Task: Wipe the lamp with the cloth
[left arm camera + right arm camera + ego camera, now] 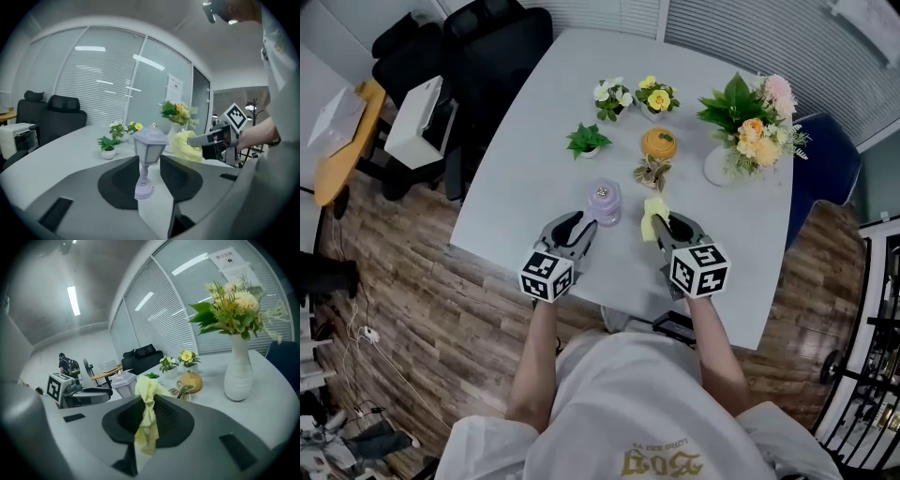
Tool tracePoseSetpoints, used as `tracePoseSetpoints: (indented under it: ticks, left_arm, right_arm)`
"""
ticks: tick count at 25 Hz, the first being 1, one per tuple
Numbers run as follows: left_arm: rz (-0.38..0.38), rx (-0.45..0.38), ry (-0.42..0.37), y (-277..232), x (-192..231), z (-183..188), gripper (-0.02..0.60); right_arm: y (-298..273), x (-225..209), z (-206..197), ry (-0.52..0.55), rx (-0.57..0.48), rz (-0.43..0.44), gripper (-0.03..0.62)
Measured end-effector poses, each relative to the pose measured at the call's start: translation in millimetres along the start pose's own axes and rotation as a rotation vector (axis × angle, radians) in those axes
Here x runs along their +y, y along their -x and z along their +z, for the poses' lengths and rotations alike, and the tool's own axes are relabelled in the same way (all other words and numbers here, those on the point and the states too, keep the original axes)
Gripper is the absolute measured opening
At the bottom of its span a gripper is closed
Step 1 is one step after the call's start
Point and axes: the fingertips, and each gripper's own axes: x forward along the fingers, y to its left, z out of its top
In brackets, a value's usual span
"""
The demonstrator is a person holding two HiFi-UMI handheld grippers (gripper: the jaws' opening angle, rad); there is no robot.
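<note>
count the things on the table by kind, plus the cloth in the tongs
small plants: 4
vase of flowers: 1
orange ornament: 1
lamp: 1
yellow cloth: 1
total: 8

In the head view we see only the top of the lamp (603, 202), its stem hidden below; the lower end of the cloth (651, 214) disappears inside the right claw (666, 223). In the right gripper view the cloth covers most of the lamp; the far person (69, 365) is too small to tell.
</note>
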Motion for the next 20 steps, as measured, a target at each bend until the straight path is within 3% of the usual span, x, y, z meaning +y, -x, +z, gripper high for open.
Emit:
tracePoseSetpoints:
  ticks: [4, 10, 20]
  left_arm:
    - [0.043, -0.069, -0.013, 21.8, -11.4, 26.7, 0.061]
    - [0.092, -0.139, -0.033, 42.3, -23.7, 57.2, 0.007]
    - [0.129, -0.218, -0.050, 60.2, -34.4, 88.7, 0.003]
  right_arm:
    - [11.8, 18.5, 15.7, 0.043, -0.058, 0.005, 0.054]
    - [29.0, 39.9, 33.4, 0.093, -0.130, 0.015, 0.054]
    - [45.9, 46.0, 42.3, 0.110, -0.189, 0.008, 0.054]
